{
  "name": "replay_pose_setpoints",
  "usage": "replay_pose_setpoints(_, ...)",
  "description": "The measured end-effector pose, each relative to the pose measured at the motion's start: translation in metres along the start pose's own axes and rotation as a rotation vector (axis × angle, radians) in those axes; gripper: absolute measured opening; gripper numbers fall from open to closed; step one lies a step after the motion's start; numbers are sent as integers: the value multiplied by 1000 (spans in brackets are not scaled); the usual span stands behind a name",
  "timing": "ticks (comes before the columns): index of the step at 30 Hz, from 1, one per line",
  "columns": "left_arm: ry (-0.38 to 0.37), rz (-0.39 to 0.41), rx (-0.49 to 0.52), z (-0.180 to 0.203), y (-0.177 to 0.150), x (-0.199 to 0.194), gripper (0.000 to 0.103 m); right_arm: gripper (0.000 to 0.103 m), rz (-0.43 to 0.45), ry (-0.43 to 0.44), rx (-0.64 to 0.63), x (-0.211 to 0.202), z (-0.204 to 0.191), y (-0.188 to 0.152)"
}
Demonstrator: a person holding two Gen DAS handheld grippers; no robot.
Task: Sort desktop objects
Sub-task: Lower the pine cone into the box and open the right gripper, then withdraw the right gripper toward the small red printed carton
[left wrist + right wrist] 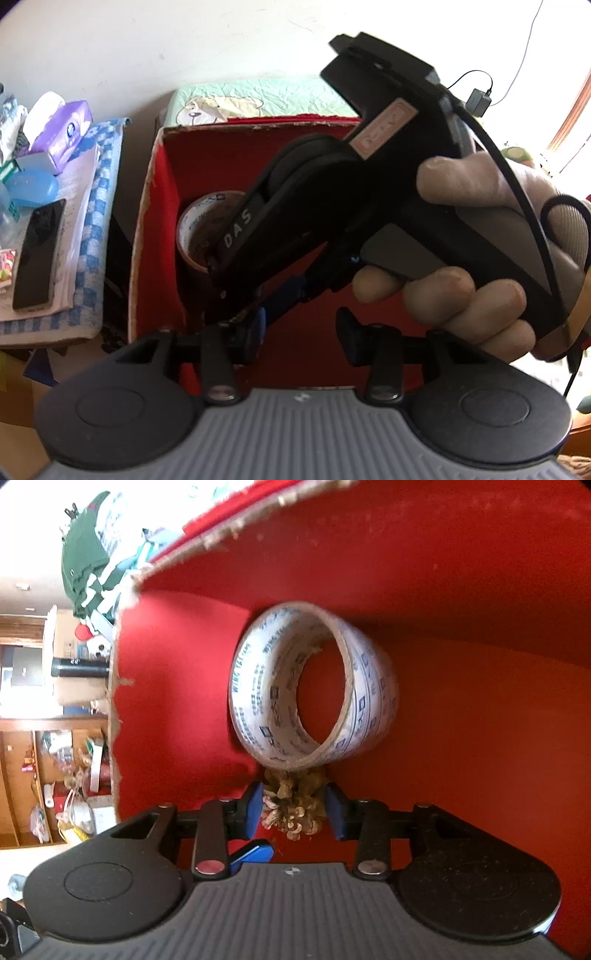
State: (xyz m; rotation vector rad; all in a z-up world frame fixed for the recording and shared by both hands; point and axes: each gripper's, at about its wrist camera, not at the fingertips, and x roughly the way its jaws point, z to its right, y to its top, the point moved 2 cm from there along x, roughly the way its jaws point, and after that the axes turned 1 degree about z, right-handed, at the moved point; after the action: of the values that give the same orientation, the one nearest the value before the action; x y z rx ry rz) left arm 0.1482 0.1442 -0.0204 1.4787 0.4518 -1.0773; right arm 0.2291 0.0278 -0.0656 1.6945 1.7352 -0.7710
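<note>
Right wrist view: right gripper [293, 808] clasped a pine cone [293, 812] inside the red box [461, 572], touching the tape roll [314, 690]; light, brittle, best held across its body. Left gripper [299, 328] hung open, empty.

Both views fisheye: strong barrel distortion, straight edges bow toward corners, dark vignette at frame corners.

Left wrist view: backlit. Window [576, 122] at right edge blown out to white; wall [184, 48] above also near-clipped. Foreground right gripper [255, 295] body reads as near-black silhouette, little surface detail. Slight motion blur on hand [476, 258] and blue fingertips. Red box [162, 229] interior dim, in shadow.

Right wrist view: brighter, warm red cast inside box. Tape roll [314, 690] fairly sharp, soft shadow below-left. Upper-left bkgd overexposed, box rim blurred. Pine cone [295, 805] slightly soft.
</note>
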Motion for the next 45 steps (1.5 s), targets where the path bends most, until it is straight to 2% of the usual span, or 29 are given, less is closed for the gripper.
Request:
replay_pose_setpoints(3, 11, -1, 2, 0, 0, 2, 44, 41, -27, 44, 22, 3, 8, -1)
replay_pose_setpoints(7, 23, -8, -2, 1, 1, 6, 45, 41, -11, 48, 25, 1, 12, -2)
replay_pose_setpoints(11, 39, -17, -3, 3, 4, 12, 55, 42, 20, 12, -38, -10, 8, -7)
replay_pose_setpoints(15, 60, -17, -1, 5, 3, 15, 58, 51, 68, 2, -60, -27, 9, -12)
replay_pose_setpoints(19, 76, -25, -21, 7, 3, 18, 59, 51, 132, -4, -64, -47, 17, -19)
replay_pose_setpoints(24, 117, -33, -45, 10, 5, 17, 60, 51, 259, -24, -39, -70, 31, -33)
replay_pose_setpoints(30, 182, -28, -58, 17, 9, 14, 67, 52, 445, -121, -56, -84, 34, -49)
replay_pose_setpoints(37, 266, -37, -52, 32, 6, 12, 71, 52, 538, -145, -16, -91, 41, -62)
replay_pose_setpoints(45, 324, -17, -60, 39, 7, 5, 81, 52, 640, -175, -84, -102, 28, -87)
